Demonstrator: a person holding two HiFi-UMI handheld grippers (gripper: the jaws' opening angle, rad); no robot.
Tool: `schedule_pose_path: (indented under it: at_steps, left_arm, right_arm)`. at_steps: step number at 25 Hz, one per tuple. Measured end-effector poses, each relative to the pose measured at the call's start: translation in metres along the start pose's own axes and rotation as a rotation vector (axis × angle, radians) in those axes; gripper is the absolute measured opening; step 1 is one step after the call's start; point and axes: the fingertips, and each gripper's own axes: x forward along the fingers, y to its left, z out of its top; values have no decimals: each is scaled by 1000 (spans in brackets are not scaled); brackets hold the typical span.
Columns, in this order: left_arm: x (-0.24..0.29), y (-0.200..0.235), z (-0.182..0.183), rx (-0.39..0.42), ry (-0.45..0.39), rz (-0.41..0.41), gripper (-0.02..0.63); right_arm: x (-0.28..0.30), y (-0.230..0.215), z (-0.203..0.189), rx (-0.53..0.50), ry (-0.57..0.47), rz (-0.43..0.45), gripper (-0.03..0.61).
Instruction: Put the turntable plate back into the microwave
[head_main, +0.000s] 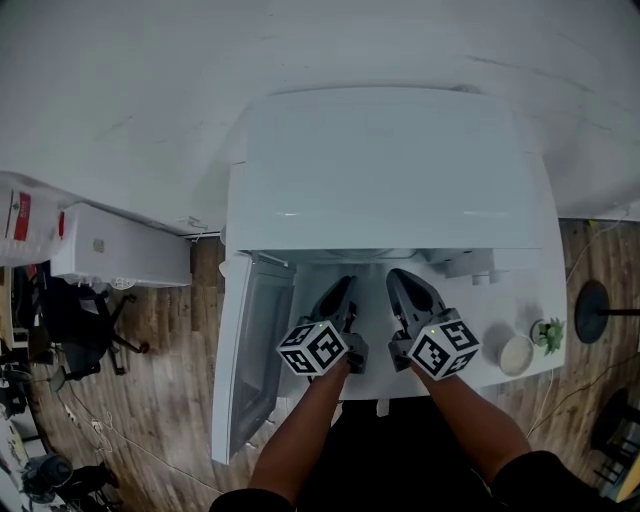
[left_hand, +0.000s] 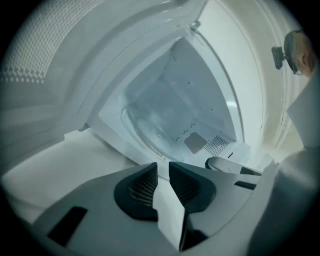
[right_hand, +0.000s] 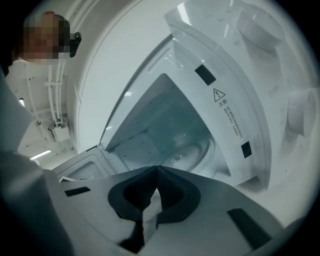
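Observation:
The white microwave (head_main: 385, 170) stands on a white table with its door (head_main: 250, 350) swung open to the left. The clear glass turntable plate (left_hand: 150, 125) lies inside the cavity, and its rim (right_hand: 192, 152) also shows in the right gripper view. Both grippers hover side by side just in front of the opening. My left gripper (head_main: 338, 298) has a narrow gap between its jaws and holds nothing (left_hand: 163, 171). My right gripper (head_main: 403, 288) has its tips pressed together, empty (right_hand: 156, 169). Neither gripper touches the plate.
On the table right of the microwave sit a small white bowl (head_main: 516, 354) and a little green plant (head_main: 548, 333). A white appliance (head_main: 120, 245) and a black chair (head_main: 80, 320) stand on the wooden floor at left. A person stands nearby (right_hand: 30, 75).

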Motion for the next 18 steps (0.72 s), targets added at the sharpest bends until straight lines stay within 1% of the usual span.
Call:
schedule_pose_path:
  at_steps: [2,5,7,8,10,12,14,16,18]
  left_arm:
    - [-10,-10,-2,109,5,-7,84]
    - [-25,-27,-2,318,7,1,55]
    - [-34,-36,0,426,3,20,36]
    - [-39,-41,1,473,1,27,24]
    - [-47,-51,3,556,-11,31,20]
    - [-54,-60,7,625,-31,35,20]
    - [-61,-66,12,680,-51,45,20]
    - [-65,-70,15,711,-61,47,20]
    - [-70,-73,19,716,-72,49,20]
  right_arm:
    - [-7,11,-5,-10,3,29,17]
    - [-19,28,-12,-46,2,55,18]
    - [-27,38,-13,-99,3,60,17]
    - [-31,43,-13,-136,4,65,17]
    - [-36,54,-10,-229,8,75,17]
    - [-41,63,-7,-310,5,79,17]
    - [-46,66,-4,-363,-3,61,17]
    - [-51,67,0,-406,-17,31,17]
    - [-55,68,9,-457,-33,5,17]
